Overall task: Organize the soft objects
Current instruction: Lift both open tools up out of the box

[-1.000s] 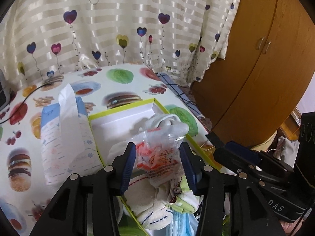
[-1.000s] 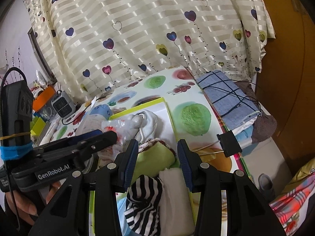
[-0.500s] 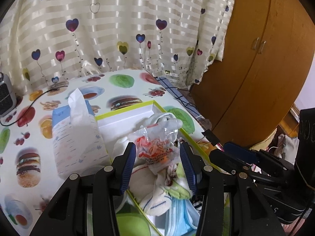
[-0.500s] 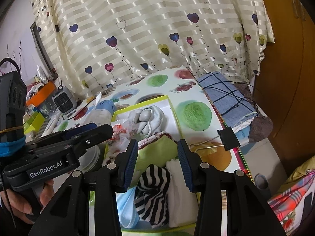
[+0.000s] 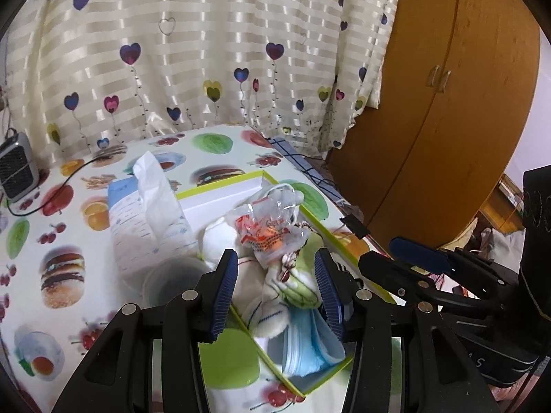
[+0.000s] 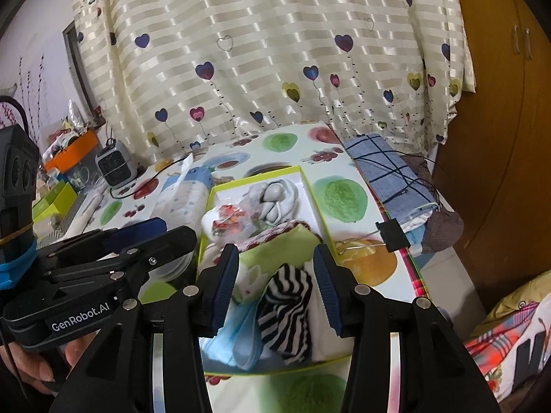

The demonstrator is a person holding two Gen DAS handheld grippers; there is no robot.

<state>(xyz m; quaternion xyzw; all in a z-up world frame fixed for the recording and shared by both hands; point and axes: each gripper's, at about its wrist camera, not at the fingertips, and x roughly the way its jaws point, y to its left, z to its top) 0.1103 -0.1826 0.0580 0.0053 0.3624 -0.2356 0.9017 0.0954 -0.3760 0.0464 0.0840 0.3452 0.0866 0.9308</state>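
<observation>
Your left claw hung open over the box on the table, nothing pressed between its pads. Your right claw was opening above the striped sock, not touching it. The plastic packet lay on the socks inside the box.

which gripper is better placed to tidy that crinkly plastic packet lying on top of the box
Left, probably. The left gripper is lined up just short of the plastic packet atop the box. The right gripper, jaws opening, frames the striped sock at the near end.
</observation>
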